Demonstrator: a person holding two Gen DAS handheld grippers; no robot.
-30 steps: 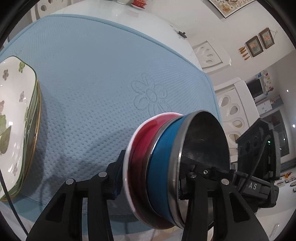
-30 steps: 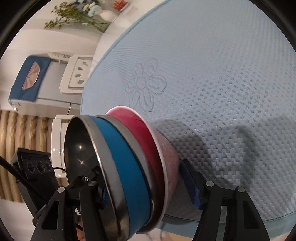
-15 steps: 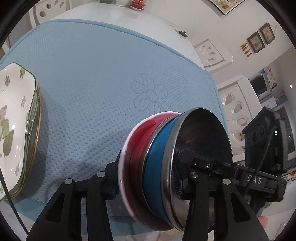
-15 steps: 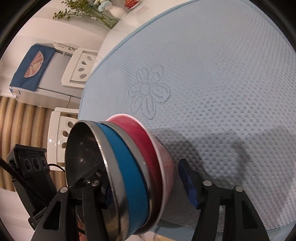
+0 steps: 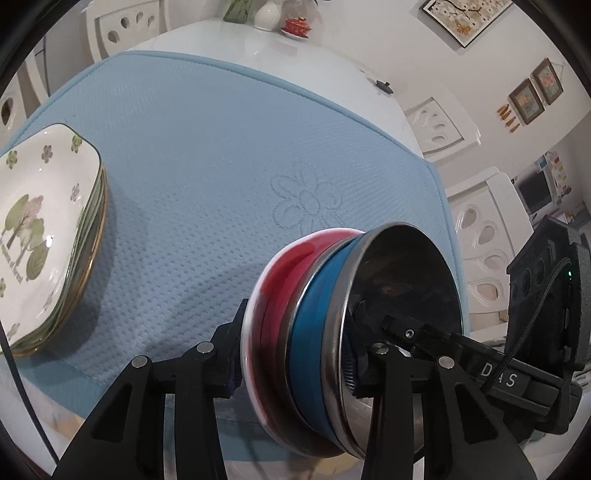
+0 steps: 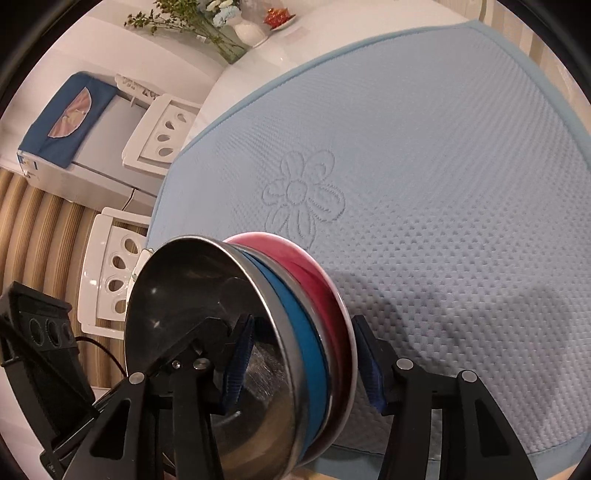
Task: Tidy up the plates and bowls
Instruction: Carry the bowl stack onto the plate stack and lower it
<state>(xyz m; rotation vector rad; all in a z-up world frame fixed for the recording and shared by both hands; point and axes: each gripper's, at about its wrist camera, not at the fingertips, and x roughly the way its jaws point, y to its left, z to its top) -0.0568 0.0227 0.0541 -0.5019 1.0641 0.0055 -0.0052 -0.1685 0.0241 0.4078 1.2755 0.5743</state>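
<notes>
A nested stack of bowls hangs tilted on its side over the near edge of the blue mat (image 5: 221, 166). It has a red outer bowl (image 5: 280, 280), a blue bowl (image 5: 314, 332) and a steel inside (image 5: 406, 288). My left gripper (image 5: 301, 362) is shut on the stack and its jaws are closing, one finger outside on the red bowl, one inside the steel. My right gripper (image 6: 303, 365) grips the same stack (image 6: 306, 332) from the other side. Its jaws are closing, with the outer pad against the red rim (image 6: 332, 291). A stack of white plates (image 5: 48, 240) with green tree prints sits at the mat's left.
The mat (image 6: 443, 184) with a stitched flower (image 6: 303, 195) covers a white table (image 5: 295, 59). White chairs (image 6: 114, 269) stand around it. A vase and a small red dish (image 5: 295, 26) sit at the table's far edge. The right gripper's body (image 5: 535, 332) shows beside the bowls.
The right gripper's outer finger has closed in onto the red bowl. Both views have tipped a little, bringing more of the plate stack and the far table edge into sight.
</notes>
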